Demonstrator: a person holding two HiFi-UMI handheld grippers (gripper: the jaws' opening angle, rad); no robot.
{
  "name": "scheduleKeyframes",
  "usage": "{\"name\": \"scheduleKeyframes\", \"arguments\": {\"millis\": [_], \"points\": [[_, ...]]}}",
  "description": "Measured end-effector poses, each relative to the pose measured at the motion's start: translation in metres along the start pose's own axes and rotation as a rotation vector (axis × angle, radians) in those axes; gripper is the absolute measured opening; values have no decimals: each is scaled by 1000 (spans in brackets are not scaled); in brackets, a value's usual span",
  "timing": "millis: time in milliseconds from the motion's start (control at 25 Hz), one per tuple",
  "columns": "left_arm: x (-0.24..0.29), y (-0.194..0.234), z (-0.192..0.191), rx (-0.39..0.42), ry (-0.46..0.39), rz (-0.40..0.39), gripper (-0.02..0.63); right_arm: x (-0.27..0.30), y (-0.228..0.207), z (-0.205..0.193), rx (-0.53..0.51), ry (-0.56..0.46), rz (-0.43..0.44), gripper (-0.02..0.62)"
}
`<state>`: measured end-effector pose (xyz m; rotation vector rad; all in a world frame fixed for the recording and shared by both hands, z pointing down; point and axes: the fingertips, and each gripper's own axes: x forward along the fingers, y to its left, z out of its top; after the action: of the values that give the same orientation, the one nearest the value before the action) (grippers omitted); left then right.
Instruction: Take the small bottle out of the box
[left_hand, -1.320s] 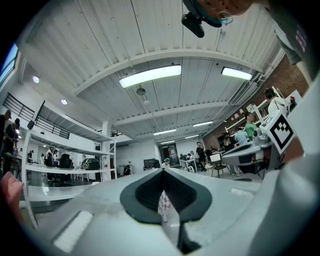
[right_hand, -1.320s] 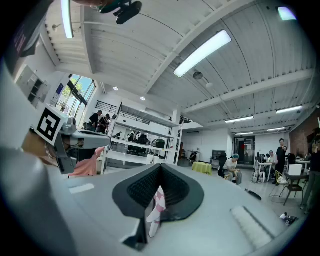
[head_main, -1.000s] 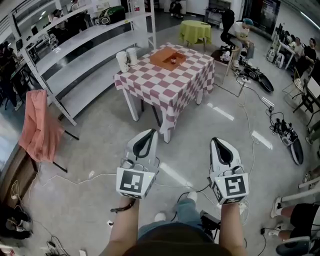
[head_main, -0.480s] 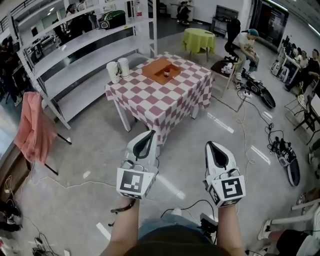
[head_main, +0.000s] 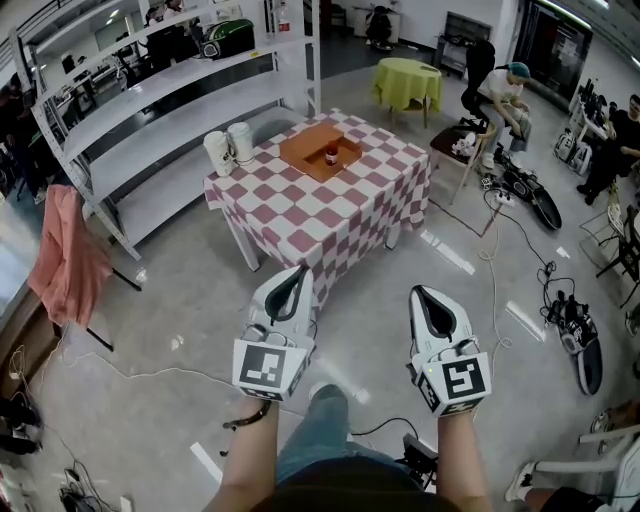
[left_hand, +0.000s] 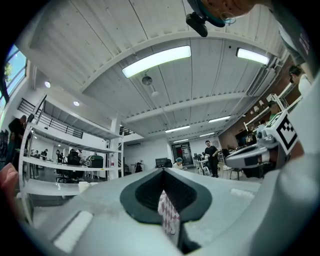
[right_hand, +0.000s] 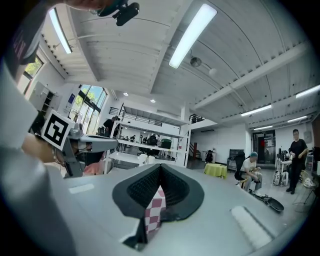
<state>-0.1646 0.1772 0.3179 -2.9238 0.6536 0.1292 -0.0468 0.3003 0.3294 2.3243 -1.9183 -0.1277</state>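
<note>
A small dark bottle with a red label (head_main: 331, 156) stands inside a shallow orange box (head_main: 308, 143). The box sits at the far end of a table with a red-and-white checked cloth (head_main: 330, 215), a few steps ahead of me. My left gripper (head_main: 302, 268) and right gripper (head_main: 418, 291) are held side by side at waist height over the floor, well short of the table. Both are shut with nothing in them. In the left gripper view the left gripper's (left_hand: 162, 171) tips meet, and only a sliver of checked cloth shows behind them. The right gripper (right_hand: 160, 165) looks the same in its own view.
Two white cups (head_main: 228, 148) stand on the table's left corner. Long white shelving (head_main: 150, 110) runs along the left, with a pink cloth (head_main: 65, 260) draped nearby. A green-covered table (head_main: 407, 82) and a seated person (head_main: 505, 95) are behind. Cables (head_main: 495, 250) cross the floor to the right.
I have walked toward the table, which now sits lower and nearer in the head view. Both grippers have stayed shut, keeping the same place in front of me.
</note>
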Motion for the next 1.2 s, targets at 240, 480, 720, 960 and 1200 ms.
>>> {"name": "scheduleKeyframes", "arguments": {"millis": [240,480,720,960,1200], "points": [[61,21,-23,1,8,-4,-12,53,-34,-16,5,10,20,2],[144,62,-39,1,16,3,-12,137,-76,-22,-7,19,29,2],[231,111,-47,2,38,17,-12,230,-114,-21,-6,24,37,2],[282,157,-62,12,37,18,-12,305,-132,-23,-1,34,58,2],[304,197,-75,32,54,72,-12,357,-144,-29,13,29,89,2]]}}
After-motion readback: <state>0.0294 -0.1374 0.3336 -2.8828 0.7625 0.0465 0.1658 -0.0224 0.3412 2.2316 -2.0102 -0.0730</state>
